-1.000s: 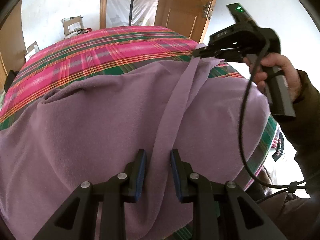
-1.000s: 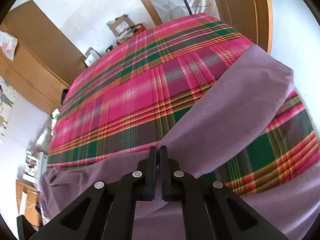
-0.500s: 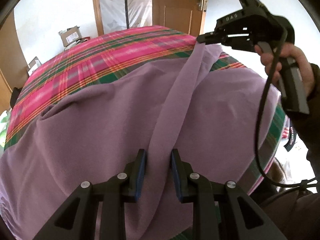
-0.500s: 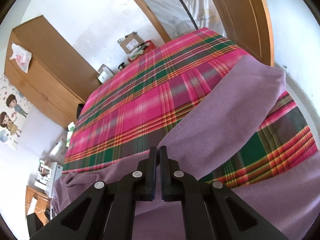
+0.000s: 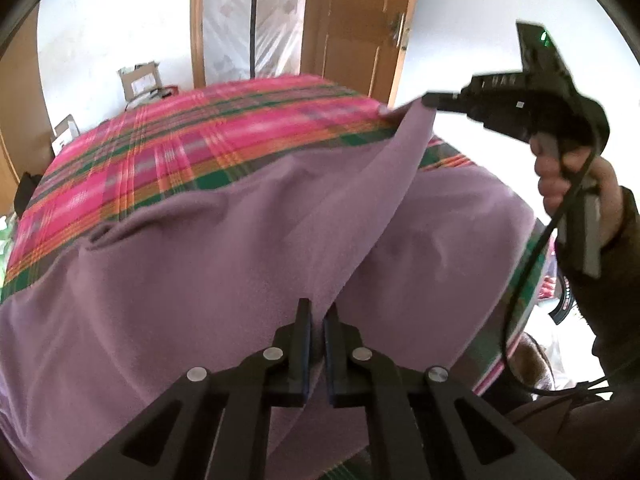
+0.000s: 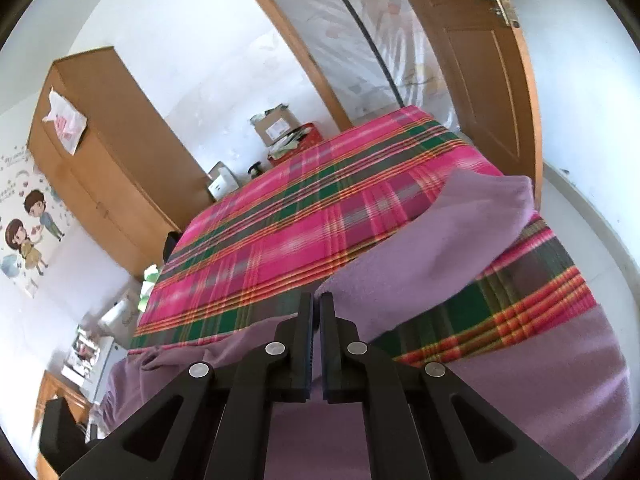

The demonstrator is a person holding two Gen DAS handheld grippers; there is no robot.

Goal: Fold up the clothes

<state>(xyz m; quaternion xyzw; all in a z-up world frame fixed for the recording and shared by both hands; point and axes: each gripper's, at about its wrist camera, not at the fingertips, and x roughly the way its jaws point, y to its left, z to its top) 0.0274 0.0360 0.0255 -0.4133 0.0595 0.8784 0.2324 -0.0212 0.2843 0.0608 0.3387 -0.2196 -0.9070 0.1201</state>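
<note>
Bed (image 6: 304,216) fills most of both views, covered in a pink, green and orange plaid sheet. A wooden wardrobe (image 6: 104,148) stands against the far wall, a wooden door (image 6: 480,72) is at the bed's far corner, and cardboard boxes (image 6: 276,124) sit on the floor beyond the bed.

Purple fleece garment (image 5: 192,280) lies spread across the near half of the bed, reaching its right edge. A long fold of it rises as a taut ridge from the near edge up toward the far right.

Right gripper (image 5: 430,101), in the person's hand (image 5: 576,184) with a dark sleeve, is clamped on the upper end of that ridge, lifting it clear of the sheet; its own view shows fabric pinched between the closed jaws. A black cable hangs from it.

Left gripper (image 5: 314,316) has just been closing its jaws, and they now pinch the lower end of the same ridge, at the near edge of the garment.
</note>
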